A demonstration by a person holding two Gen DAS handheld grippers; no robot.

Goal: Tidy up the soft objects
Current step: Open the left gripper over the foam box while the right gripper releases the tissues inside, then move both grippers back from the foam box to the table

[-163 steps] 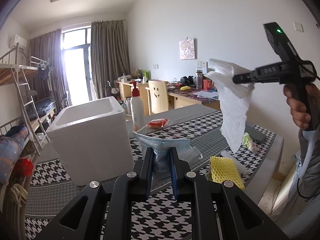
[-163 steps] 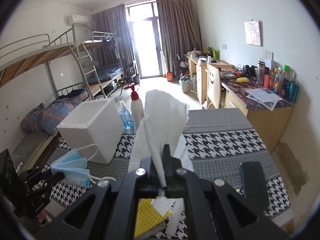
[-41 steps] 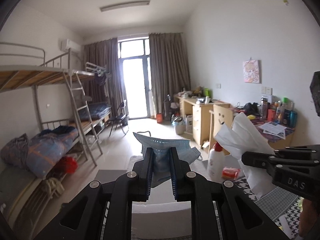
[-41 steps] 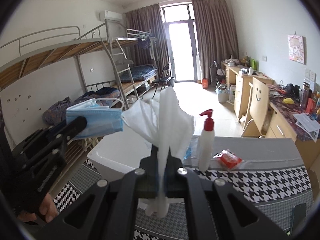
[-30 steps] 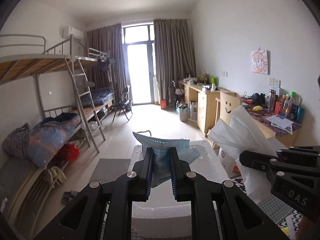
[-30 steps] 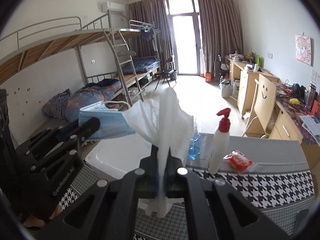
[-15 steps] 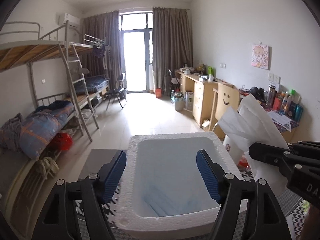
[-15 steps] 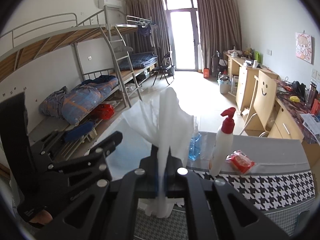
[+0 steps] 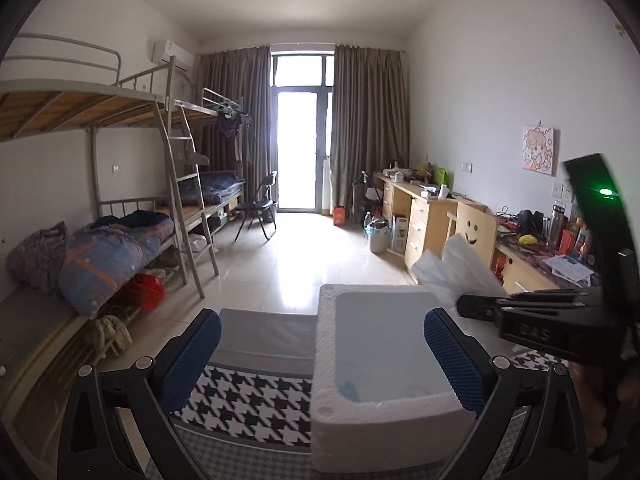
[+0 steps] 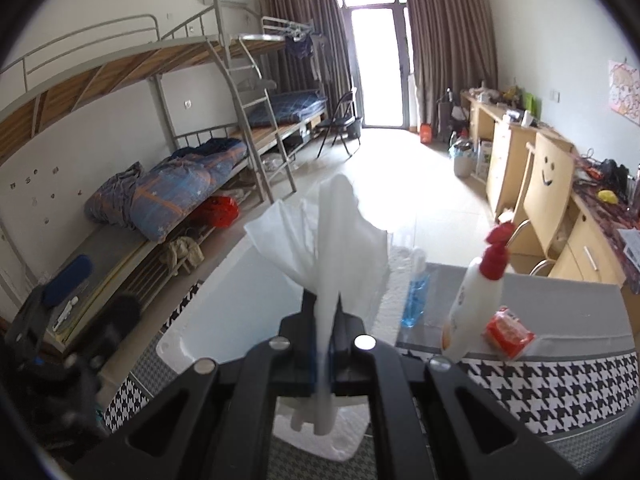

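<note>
Left claw (image 9: pixel 322 348) is spreading its jaws wide, nothing lying between the ribbed blue rubber pads (image 9: pixel 454 362), and it is hovering over the near left corner of the white foam box (image 9: pixel 390 432). That box is thick-walled, with a pebbly rim, and it is sitting open-topped on the black-and-white houndstooth cloth of the worktop (image 9: pixel 244 404), close to the worktop's near edge. A scrap of pale blue fabric, the face mask (image 9: pixel 347 387), is lying low inside against the box's near wall.

Right claw (image 10: pixel 328 354) is clenched on a crumpled white paper tissue (image 10: pixel 336 240), which is fanning upward in soft pleats above the black fingers and hanging down in a twisted tail below them. In the left wrist view this claw is reaching in from the right, level with the box's far right corner, the tissue sticking out just past the rim.

Beyond the box, near the worktop's far edge, a clear blue-tinted bottle (image 10: pixel 416 300), a white pump bottle with a red head (image 10: pixel 474 300) and a small red packet (image 10: pixel 508 332) are standing close together on a plain grey strip. To the left of the box the cloth is lying bare up to the worktop's left edge.
</note>
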